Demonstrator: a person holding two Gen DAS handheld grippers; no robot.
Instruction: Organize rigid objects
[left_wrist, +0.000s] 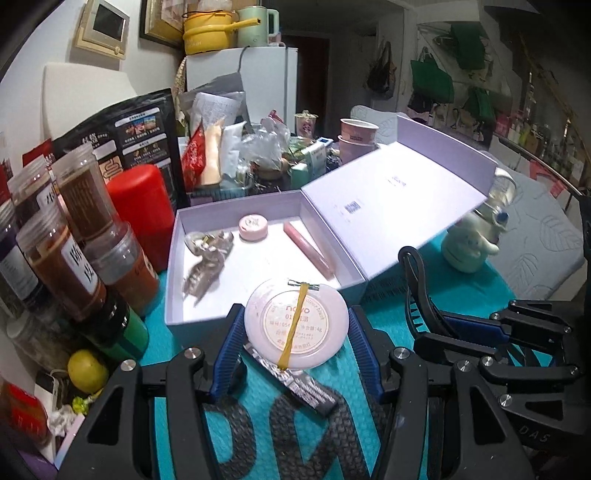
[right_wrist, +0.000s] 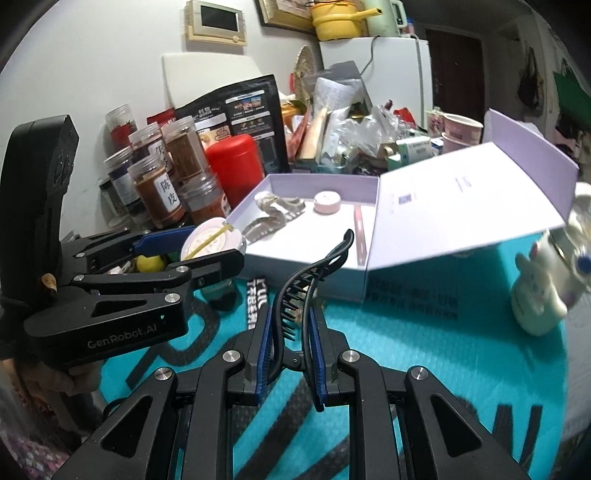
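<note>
Right gripper (right_wrist: 291, 354) pinches black hair clip (right_wrist: 310, 280) between its pads.

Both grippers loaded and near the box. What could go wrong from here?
1. The left gripper holds the round compact only by its rim; it may slip out.
2. The box already holds a clear clip, a pink tin and a tube, so a drop may land on them.
3. The raised lid could catch the hair claw in the right gripper.

A white refrigerator (left_wrist: 242, 85), topped by a yellow pot (left_wrist: 207, 31), is seen against a white wall (right_wrist: 92, 74); green bags (left_wrist: 432, 75) are hung opposite.
</note>
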